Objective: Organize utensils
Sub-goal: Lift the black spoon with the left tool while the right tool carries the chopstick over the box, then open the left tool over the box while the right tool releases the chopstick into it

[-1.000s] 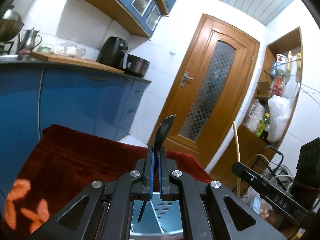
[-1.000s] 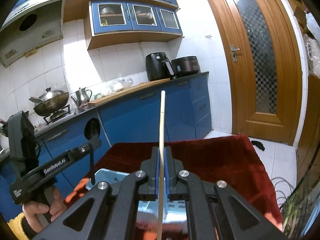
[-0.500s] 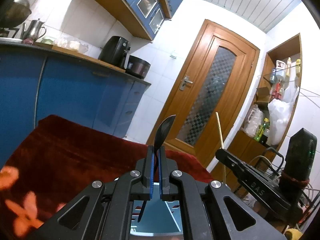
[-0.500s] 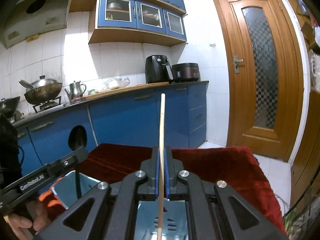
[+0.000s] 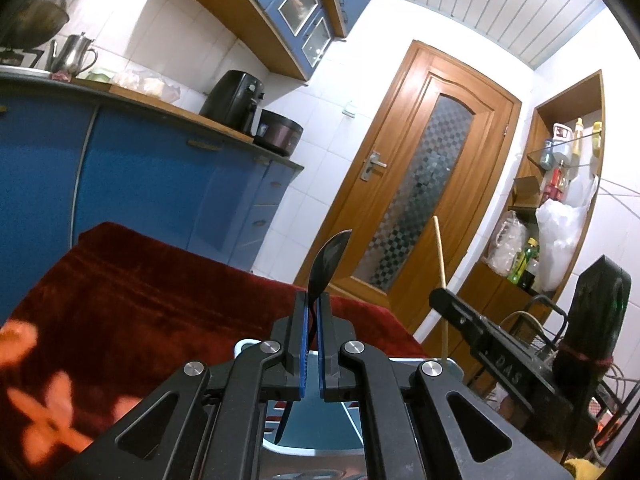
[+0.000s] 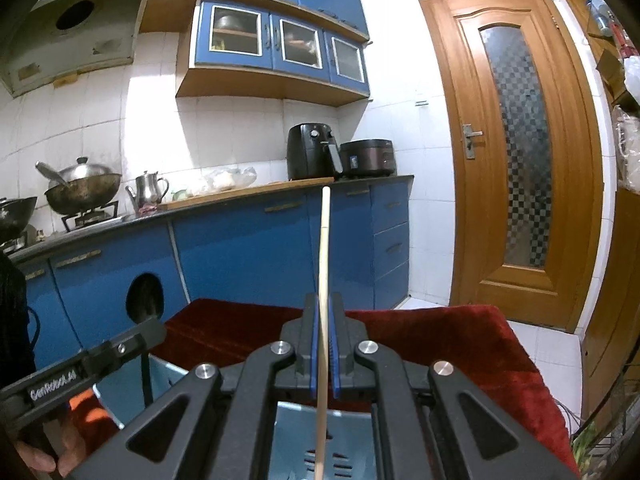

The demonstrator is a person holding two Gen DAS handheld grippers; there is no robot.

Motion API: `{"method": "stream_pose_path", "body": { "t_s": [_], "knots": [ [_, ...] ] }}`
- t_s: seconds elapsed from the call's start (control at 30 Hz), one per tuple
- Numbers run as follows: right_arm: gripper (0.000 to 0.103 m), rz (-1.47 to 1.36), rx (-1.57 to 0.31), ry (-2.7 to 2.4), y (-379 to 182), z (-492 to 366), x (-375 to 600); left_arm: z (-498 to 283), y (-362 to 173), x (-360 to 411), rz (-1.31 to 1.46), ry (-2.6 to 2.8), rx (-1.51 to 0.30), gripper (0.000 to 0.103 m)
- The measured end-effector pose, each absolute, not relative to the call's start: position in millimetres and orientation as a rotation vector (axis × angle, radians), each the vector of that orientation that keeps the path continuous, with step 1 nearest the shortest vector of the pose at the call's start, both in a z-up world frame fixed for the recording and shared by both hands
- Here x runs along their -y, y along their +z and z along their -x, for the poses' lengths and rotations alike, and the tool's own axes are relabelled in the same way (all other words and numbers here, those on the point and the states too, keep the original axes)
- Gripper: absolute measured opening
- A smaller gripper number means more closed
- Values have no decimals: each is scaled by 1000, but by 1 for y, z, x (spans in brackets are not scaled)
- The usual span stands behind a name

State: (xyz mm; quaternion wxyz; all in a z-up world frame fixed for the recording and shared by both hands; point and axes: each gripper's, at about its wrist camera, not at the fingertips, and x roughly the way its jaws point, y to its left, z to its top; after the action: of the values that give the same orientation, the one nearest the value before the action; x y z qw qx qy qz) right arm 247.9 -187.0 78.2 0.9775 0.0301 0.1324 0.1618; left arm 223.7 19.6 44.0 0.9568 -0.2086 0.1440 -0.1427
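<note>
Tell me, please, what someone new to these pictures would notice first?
First, the two utensils held upright: a black spoon clamped in the left gripper and a pale wooden chopstick in the right gripper. Both hang over a light blue utensil holder on a dark red tablecloth. Behind stand blue kitchen cabinets and, to the right, a wooden door.

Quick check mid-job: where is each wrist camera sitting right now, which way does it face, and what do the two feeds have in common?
Left wrist: behind the left gripper, shut on a black spoon; faces the door; right gripper at right.
Right wrist: behind the right gripper, shut on a chopstick; faces the blue cabinets; a hand shows.
Shared: red cloth, blue holder, air fryer.
</note>
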Motion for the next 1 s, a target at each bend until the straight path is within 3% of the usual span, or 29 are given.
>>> {"method": "stream_pose_path", "body": {
  "t_s": [0.43,0.7,0.83,1.0],
  "knots": [
    [6,-65,-287,332,62,-247,183,-224,46,-25,425,-273,-328,3],
    [7,-59,-323,364,68,-228,192,-210,51,-27,391,-263,-354,20],
    [24,-50,-359,385,67,-220,190,-202,55,-28,388,-266,-374,22],
    [25,-95,-360,373,72,-207,197,-188,66,-30,339,-251,-380,23]
  ]
}}
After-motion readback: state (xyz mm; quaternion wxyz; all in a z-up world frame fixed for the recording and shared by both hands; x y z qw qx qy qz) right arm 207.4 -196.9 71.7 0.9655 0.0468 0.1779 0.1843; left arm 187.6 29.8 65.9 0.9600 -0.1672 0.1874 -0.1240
